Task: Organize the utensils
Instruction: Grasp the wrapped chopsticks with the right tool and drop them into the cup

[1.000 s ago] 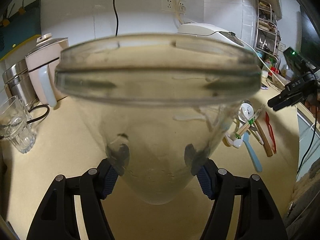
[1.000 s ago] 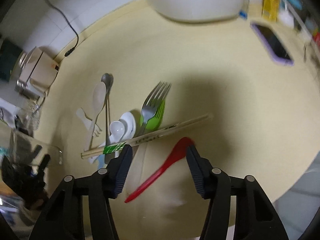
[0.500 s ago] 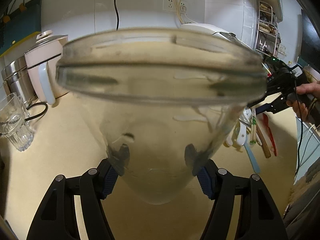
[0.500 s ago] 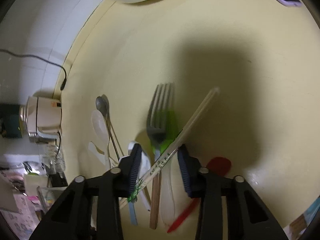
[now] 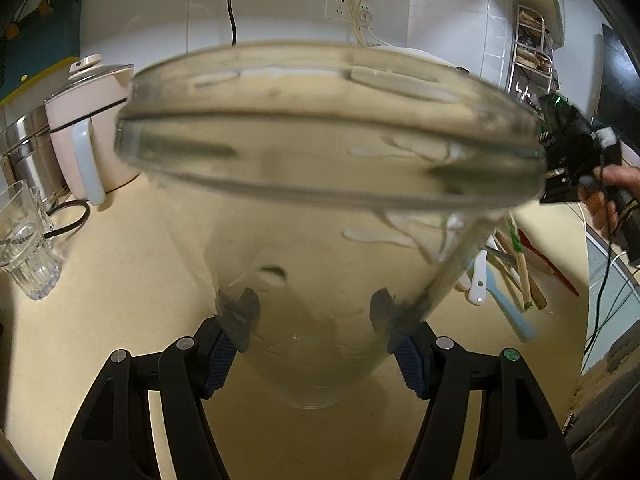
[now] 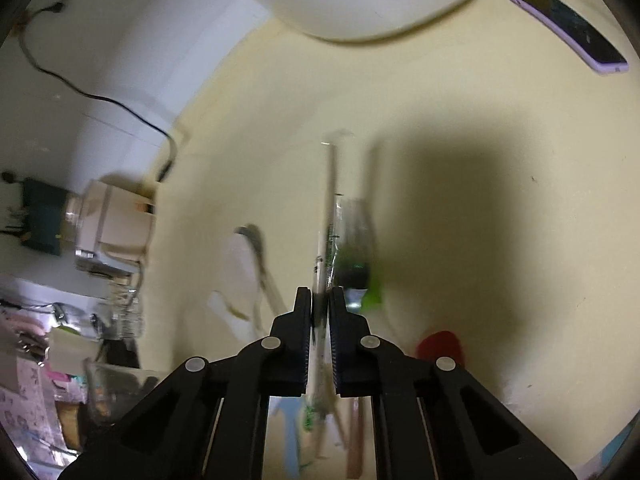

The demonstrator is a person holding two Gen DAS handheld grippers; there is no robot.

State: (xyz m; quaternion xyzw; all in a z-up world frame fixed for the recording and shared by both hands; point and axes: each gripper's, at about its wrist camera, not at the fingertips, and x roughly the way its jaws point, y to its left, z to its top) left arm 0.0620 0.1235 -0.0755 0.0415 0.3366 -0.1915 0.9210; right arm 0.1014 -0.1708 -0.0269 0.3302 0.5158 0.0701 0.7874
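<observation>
Right wrist view, right hand-held gripper (image 6: 320,300) clamped on chopsticks (image 6: 330,208), sticks pointing straight ahead between pads

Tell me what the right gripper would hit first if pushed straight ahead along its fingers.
Probably the utensil pile: the right gripper, shut on the chopsticks, points down at the green-handled fork on the countertop. Blur leaves depth unclear.

Clear glass jar (image 5: 320,184) tilted toward camera, wide rim up, base clamped between blue pads. Pale chopsticks (image 6: 330,216) pinched between black fingers, pointing away over yellow counter. Remaining utensils in a blurred heap on counter: green fork (image 6: 370,292), red spoon (image 6: 440,346), white spoons (image 5: 478,280), light-blue handle (image 5: 512,314).
</observation>
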